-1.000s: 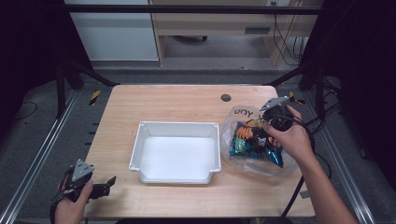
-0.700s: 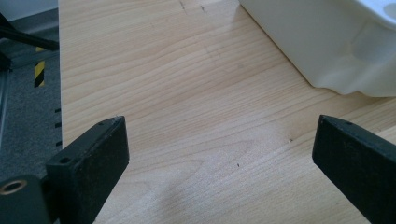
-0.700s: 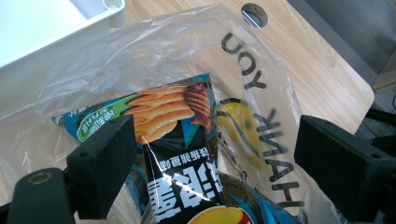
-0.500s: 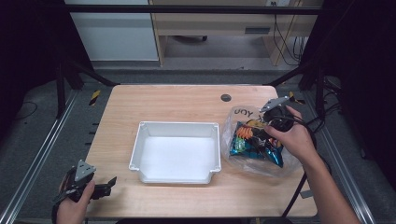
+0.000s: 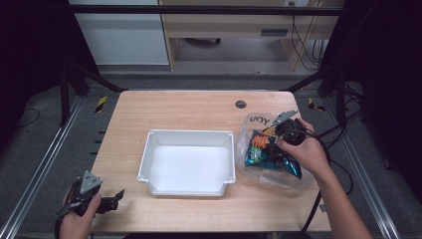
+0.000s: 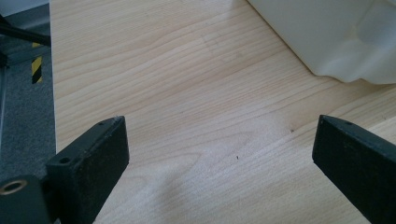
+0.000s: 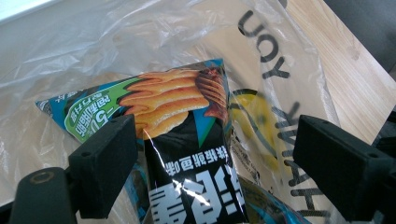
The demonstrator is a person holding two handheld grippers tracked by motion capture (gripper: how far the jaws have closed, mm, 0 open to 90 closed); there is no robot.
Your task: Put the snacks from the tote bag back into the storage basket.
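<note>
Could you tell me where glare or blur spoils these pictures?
Right gripper view: white glare streaks the snack packet and clear plastic bag. Left gripper view: the white tray looks washed out, the jaws soft. High view: table evenly lit, surroundings dark.

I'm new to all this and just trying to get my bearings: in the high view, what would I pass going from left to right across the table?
Left gripper → white tray → clear plastic bag holding a snack packet → right gripper reaching into that bag.
</note>
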